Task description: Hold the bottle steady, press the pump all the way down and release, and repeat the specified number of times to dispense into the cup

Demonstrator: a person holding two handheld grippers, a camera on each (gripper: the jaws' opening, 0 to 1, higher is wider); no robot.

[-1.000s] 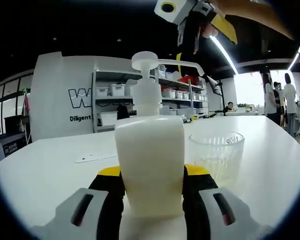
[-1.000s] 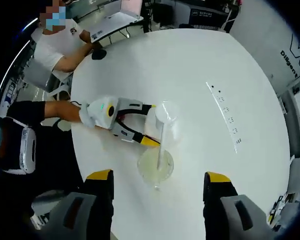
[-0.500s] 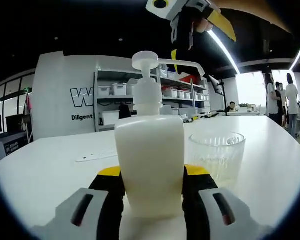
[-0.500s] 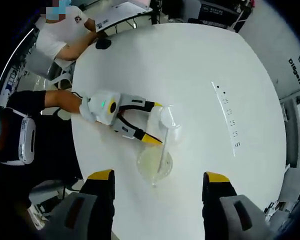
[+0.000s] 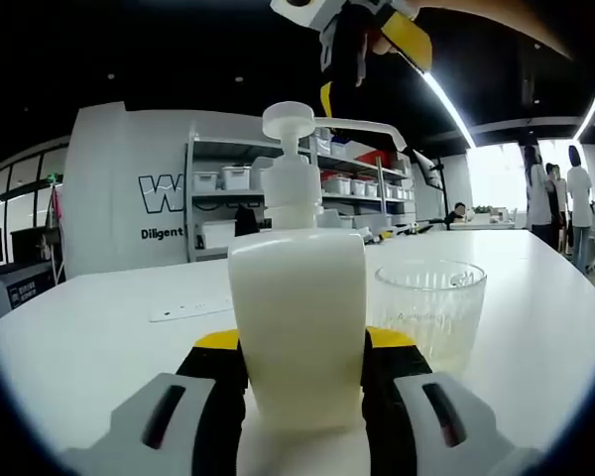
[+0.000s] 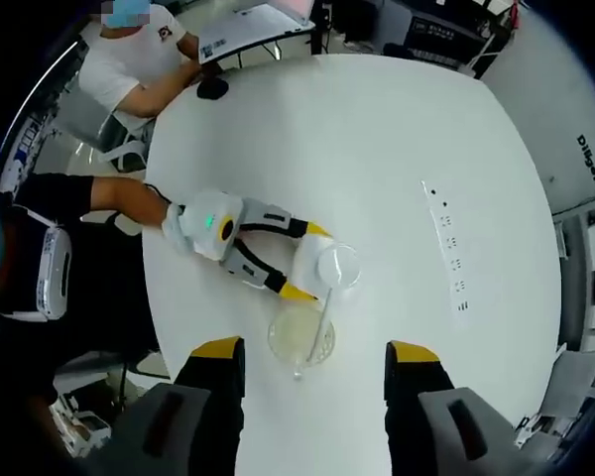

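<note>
in the left gripper view the left gripper (image 5: 297,392) is clamped on the base of a cream pump bottle (image 5: 296,327), its 2 jaws pressing the bottle's sides, yellow tips just showing behind it. the bottle stands upright on a white table (image 5: 89,317), and its white pump head (image 5: 288,121) is up, with the long spout (image 5: 362,127) reaching to the right over a ribbed clear glass cup (image 5: 431,307). the cup sits just beside the bottle on the right, with a thin pale layer at its bottom. the right gripper (image 5: 349,40) hangs above the pump head, apart from it. in the right gripper view, looking straight down, the right gripper (image 6: 312,397) has its 2 jaws spread wide with nothing between them, high over the table (image 6: 397,159). below lie the bottle's round pump head (image 6: 337,266), the cup (image 6: 301,335) under the spout, and the left gripper (image 6: 296,260) held by a hand (image 6: 169,220). a white power strip (image 6: 448,253) lies well apart from them, and a person (image 6: 139,59) sits at the far edge.
</note>
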